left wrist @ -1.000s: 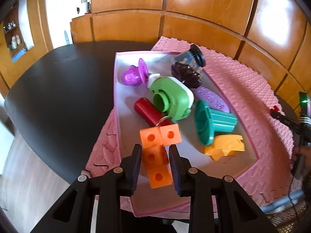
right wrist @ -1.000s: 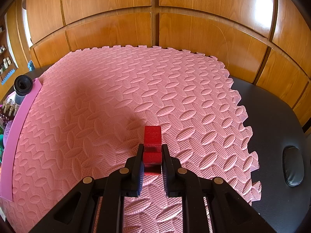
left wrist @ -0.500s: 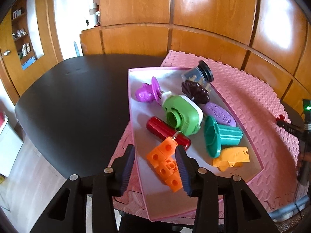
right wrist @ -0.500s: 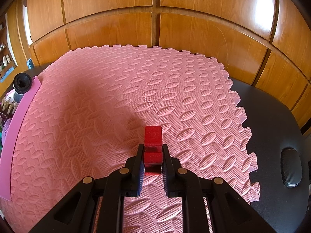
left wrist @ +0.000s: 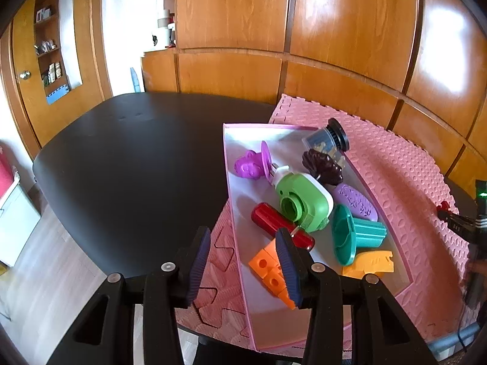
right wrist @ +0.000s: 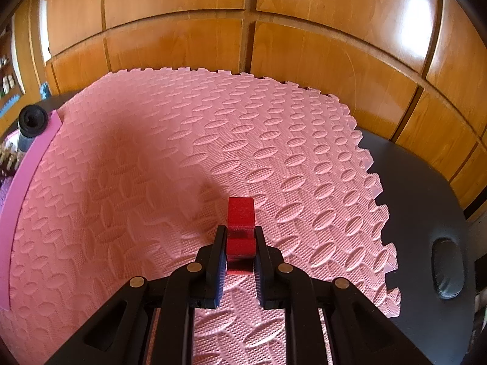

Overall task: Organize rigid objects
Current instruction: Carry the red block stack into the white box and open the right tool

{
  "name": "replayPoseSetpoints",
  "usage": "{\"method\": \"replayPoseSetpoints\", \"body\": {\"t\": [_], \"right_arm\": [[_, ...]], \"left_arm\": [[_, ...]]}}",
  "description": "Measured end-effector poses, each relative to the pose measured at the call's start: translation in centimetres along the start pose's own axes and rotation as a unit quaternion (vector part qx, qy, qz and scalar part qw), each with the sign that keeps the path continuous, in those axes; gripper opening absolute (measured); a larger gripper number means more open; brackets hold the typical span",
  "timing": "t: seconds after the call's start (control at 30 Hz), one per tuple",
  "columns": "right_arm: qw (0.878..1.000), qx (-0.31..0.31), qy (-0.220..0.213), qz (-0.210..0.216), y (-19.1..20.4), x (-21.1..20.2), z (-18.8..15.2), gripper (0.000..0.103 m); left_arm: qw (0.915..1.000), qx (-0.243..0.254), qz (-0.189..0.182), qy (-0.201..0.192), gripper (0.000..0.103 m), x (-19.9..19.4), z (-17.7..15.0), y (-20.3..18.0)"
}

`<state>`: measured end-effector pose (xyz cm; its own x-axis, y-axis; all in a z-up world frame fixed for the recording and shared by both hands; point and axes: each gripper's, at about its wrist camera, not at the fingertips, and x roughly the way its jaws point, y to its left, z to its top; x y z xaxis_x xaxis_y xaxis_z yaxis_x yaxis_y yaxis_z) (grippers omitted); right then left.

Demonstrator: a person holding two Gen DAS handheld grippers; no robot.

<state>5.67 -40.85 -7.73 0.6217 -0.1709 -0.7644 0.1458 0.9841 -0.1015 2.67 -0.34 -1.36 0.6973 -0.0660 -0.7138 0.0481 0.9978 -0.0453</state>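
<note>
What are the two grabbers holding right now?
Right gripper pinches the red block by its near end. Left gripper, jaws opening, holds nothing.

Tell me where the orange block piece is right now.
In the left wrist view, the orange block piece lies in the pink tray, at its near end. It is just in front of the red cylinder and left of the yellow piece.

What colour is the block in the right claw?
Red block, clearest in the right wrist view.

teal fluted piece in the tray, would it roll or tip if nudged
The teal fluted piece lies on its side, so it would probably not tip. Its ribs and wide flared end would likely make it swing in an arc. It looks like rigid, light plastic in the tray.
</note>
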Motion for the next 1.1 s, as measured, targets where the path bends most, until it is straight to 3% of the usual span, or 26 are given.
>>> {"method": "replayPoseSetpoints", "body": {"t": [0.3, 0.63, 0.9, 1.1], "right_arm": [[1.0, 0.022, 0.013, 0.013, 1.0, -1.5, -0.2, 0.014], [0.992, -0.019, -0.023, 0.124, 8.3, -6.7, 0.3, 0.014], [0.965, -0.091, -0.055, 0.239, 17.4, -12.1, -0.4, 0.014], [0.942, -0.148, -0.04, 0.299, 23.7, -13.1, -2.0, 0.014]], "left_arm": [[0.9999, -0.01, -0.005, -0.003, 0.049, -0.2, 0.0, 0.7], [0.9997, -0.021, -0.005, -0.007, 0.056, -0.4, -0.1, 1.5], [0.9988, -0.046, 0.014, -0.011, 0.057, -0.6, 0.0, 3.7], [0.9979, -0.06, 0.023, -0.011, 0.058, -0.5, -0.2, 4.9]]}}
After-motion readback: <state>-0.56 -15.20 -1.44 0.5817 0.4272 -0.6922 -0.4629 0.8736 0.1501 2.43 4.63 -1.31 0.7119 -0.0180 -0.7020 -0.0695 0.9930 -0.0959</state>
